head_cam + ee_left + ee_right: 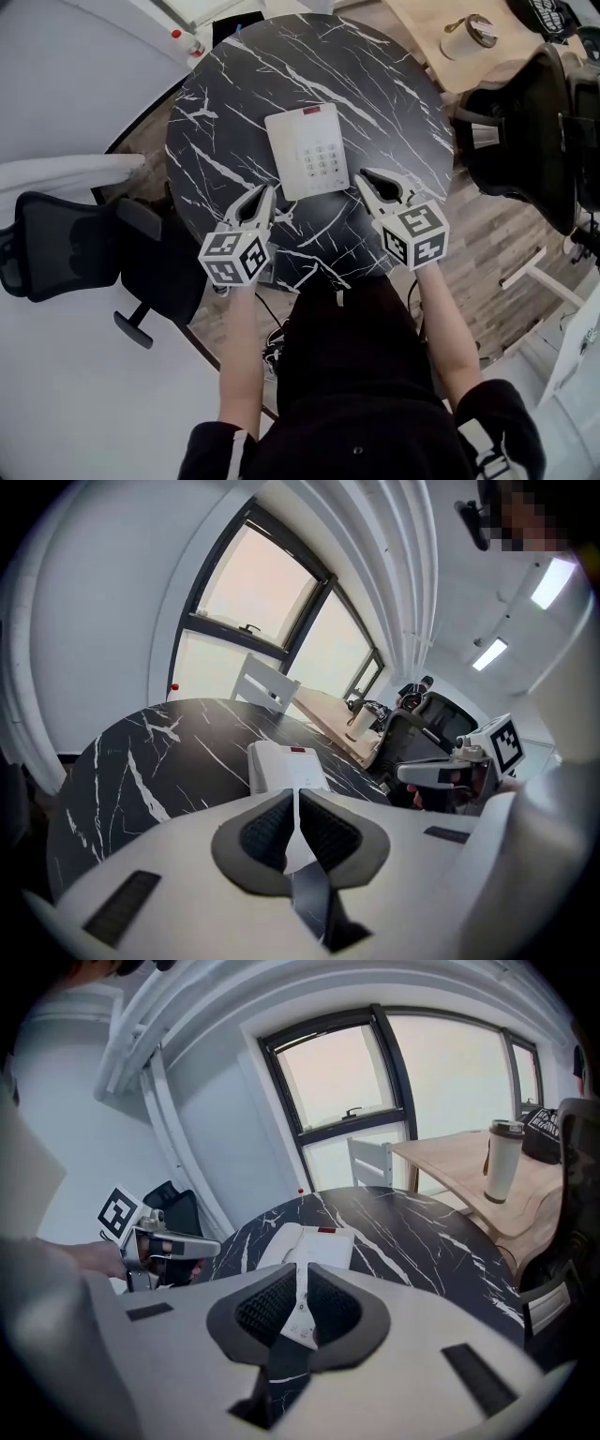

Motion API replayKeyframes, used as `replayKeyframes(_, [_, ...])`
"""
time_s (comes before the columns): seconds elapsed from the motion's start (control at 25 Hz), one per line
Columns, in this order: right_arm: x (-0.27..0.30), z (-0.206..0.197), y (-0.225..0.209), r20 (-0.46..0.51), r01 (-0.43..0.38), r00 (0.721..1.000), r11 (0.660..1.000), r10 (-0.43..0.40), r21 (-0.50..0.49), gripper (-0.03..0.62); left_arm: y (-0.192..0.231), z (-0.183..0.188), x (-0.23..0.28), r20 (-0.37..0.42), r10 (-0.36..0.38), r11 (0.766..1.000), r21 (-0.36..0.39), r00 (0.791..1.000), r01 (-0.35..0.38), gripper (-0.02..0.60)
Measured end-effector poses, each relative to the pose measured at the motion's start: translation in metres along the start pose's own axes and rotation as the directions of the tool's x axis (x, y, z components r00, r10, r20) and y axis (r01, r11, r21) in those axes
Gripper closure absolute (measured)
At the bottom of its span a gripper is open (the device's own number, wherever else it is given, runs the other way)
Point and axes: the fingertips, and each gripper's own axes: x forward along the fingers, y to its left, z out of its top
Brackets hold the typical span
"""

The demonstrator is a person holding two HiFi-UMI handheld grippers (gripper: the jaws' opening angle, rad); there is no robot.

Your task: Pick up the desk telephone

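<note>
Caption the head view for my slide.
Both shut, the left gripper and right gripper flank the white desk telephone on a black marble table.

1. We see the telephone (307, 152), a flat white rectangular set, lying face up on the black marble table (375, 84).
2. It sits near the middle of the round top, turned slightly askew (its long edges lean a little off our forward line).
3. Its handset (281, 150) rests in place along the left side.
4. The keypad (322, 161) takes up the right side, with a small red strip (310, 112) at the far end.
</note>
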Motion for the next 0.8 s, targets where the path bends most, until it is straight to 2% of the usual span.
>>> replayKeyframes(0.2, [0.023,-0.016,-0.009,-0.056,0.0,0.998,1.0,0.001,0.023,0.557,0.007,-0.009,0.018,-0.034,0.002,1.0,-0.025,0.999,-0.003,0.529])
replayKeyframes(0.28, [0.031,-0.022,-0.011,-0.081,-0.007,0.997,1.0,0.009,0.025,0.512,0.01,-0.013,0.025,-0.047,0.004,0.999,-0.036,0.999,-0.005,0.513])
replayKeyframes(0.56, [0.055,-0.036,-0.02,-0.136,-0.015,0.99,0.999,0.019,0.033,0.476,0.015,-0.022,0.044,-0.082,-0.027,0.995,-0.097,0.996,0.019,0.451])
replayKeyframes(0.8, [0.072,-0.046,-0.026,-0.17,-0.016,0.985,0.998,0.026,0.058,0.428,0.021,-0.023,0.057,-0.073,-0.053,0.988,-0.151,0.996,0.041,0.377])
